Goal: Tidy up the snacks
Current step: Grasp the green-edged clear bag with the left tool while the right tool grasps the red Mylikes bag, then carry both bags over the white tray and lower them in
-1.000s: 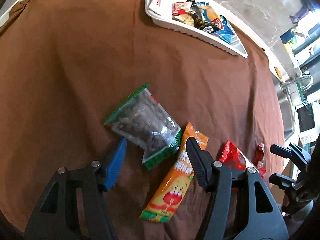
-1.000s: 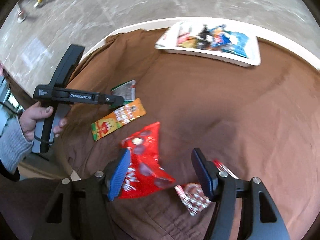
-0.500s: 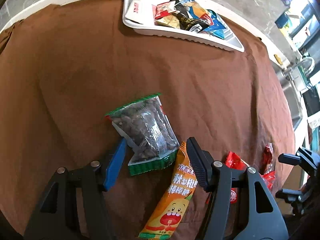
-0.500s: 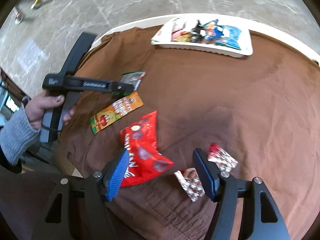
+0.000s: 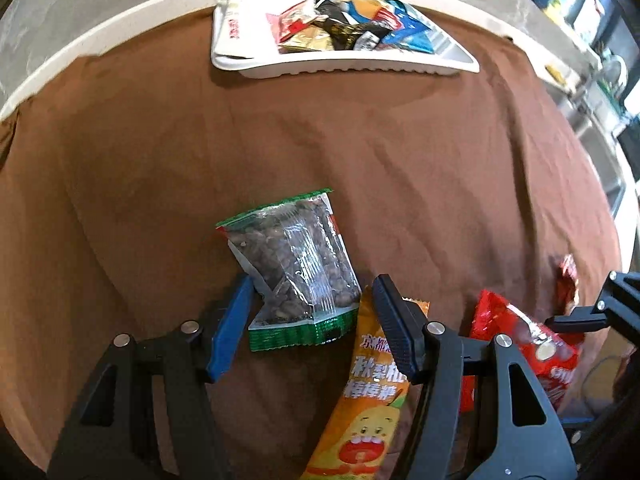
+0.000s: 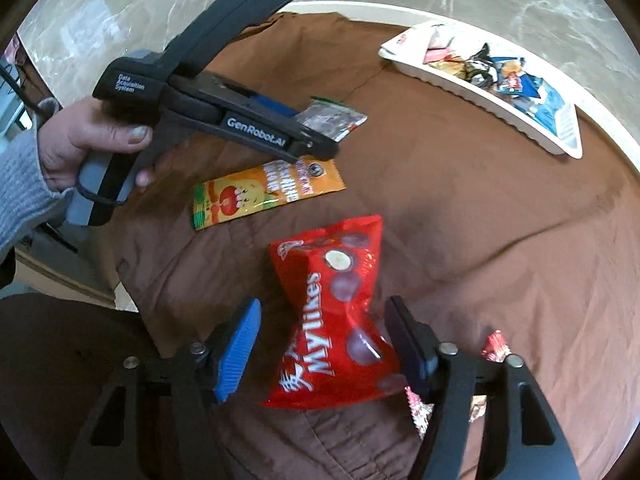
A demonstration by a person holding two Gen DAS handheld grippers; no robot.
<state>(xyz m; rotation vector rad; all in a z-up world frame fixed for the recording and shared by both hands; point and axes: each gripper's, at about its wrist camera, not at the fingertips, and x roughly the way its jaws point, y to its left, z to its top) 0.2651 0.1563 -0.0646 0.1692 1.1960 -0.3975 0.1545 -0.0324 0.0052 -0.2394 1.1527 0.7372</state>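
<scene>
A clear, green-edged packet of dark nuts (image 5: 296, 268) lies on the brown cloth (image 5: 160, 160). Its lower end sits between the jaws of my left gripper (image 5: 312, 284), which is open with its pads off the packet. From the right wrist view, the left gripper (image 6: 320, 136) hovers over that packet (image 6: 336, 120). A red Mylikes bag (image 6: 332, 320) lies between the jaws of my right gripper (image 6: 325, 303); they are closing, with a gap still showing at the blue pad (image 6: 238, 348). An orange stick packet (image 5: 372, 400) lies under the left gripper's black finger (image 5: 396, 332).
At the table's far edge stands a white tray (image 5: 344, 68) holding several snack packets. A small red-and-white wrapper (image 6: 494, 346) lies just right of the red bag. A hand (image 6: 92, 140) in a grey sleeve holds the left gripper. The white table rim (image 5: 100, 40) borders the cloth.
Both views have rolled and shifted. The nut packet has come in between the left jaws. The right gripper has moved over the red bag, which now lies between its narrowing jaws.
</scene>
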